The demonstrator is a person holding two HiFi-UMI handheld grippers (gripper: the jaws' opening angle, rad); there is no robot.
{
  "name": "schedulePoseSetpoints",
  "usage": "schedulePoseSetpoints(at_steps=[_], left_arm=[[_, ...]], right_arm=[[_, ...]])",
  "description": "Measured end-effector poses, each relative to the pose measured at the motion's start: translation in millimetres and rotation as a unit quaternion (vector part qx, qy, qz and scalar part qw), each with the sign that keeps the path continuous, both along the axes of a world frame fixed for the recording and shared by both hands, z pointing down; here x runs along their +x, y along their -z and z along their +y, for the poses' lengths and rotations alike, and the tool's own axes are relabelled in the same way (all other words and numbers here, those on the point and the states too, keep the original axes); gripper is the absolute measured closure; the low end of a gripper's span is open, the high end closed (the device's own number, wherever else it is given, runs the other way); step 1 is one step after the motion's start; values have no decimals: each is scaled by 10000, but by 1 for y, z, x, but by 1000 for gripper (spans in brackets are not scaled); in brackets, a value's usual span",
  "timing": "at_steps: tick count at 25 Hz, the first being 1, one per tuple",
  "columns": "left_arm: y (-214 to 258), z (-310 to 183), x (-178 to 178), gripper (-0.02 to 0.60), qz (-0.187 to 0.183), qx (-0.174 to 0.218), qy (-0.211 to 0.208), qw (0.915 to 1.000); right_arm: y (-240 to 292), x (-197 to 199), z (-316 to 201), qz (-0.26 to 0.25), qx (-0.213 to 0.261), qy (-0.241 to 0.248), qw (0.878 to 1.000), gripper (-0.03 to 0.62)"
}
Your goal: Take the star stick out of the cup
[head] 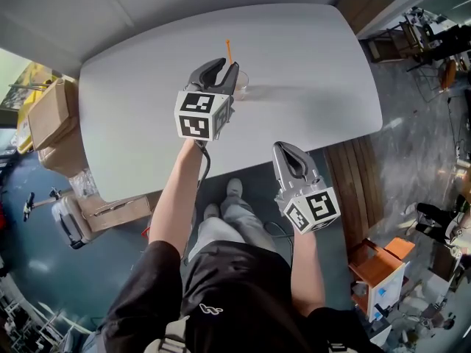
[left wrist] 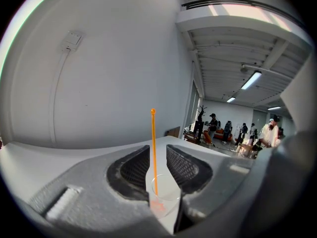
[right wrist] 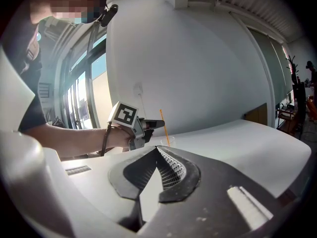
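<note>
Standing upright in a small clear cup (left wrist: 166,195), the star stick (left wrist: 154,152) is showing as a thin, straight orange rod with a small round knob at its top end. Its lower end is sitting at the cup's base, where an orange-pink patch is showing through the clear wall; the shape of that end cannot be made out. The cup (head: 241,81) is resting on the white tabletop (head: 294,65), toward its far edge, and the stick (head: 228,50) is rising well above the rim.

The left gripper (left wrist: 157,150) is reaching over the tabletop with its jaws parted by a narrow gap. The stick is standing in that gap, nearer the left-hand jaw. Contact between jaw and stick cannot be confirmed. In the head view, the left gripper (head: 224,68) is lying just beside the cup.

The right gripper (right wrist: 157,148) is hanging at the near edge of the tabletop, well apart from the cup (right wrist: 166,144). Its jaws are meeting tip to tip and are gripping nothing.
</note>
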State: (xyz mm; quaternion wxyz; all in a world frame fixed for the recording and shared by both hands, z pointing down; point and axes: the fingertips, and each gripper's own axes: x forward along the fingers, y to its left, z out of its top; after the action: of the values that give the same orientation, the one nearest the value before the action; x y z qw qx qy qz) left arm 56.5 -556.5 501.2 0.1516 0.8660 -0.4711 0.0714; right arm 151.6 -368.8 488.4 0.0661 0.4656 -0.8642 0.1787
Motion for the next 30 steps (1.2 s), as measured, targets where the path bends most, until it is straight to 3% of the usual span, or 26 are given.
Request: schedulePoseSetpoints(at_steps=[13, 14, 15, 16, 30], left_arm=[[-6, -14, 6, 469, -49, 32, 23, 10000], [-5, -14, 7, 484, -56, 60, 22, 10000], [-3, -13, 7, 554, -40, 96, 12, 9999], [-1, -12, 7, 565, -3, 131, -8, 9999], [35, 4, 5, 566, 9, 508, -130, 9986]], right_arm=[[-7, 7, -1, -50, -149, 33, 9999, 586], [-7, 7, -1, -63, -167, 38, 9998, 586], [-8, 6, 0, -87, -182, 42, 9998, 586], [-8, 6, 0, -108, -195, 46, 9997, 586], [-6, -9, 9, -126, -186, 149, 9996, 586]])
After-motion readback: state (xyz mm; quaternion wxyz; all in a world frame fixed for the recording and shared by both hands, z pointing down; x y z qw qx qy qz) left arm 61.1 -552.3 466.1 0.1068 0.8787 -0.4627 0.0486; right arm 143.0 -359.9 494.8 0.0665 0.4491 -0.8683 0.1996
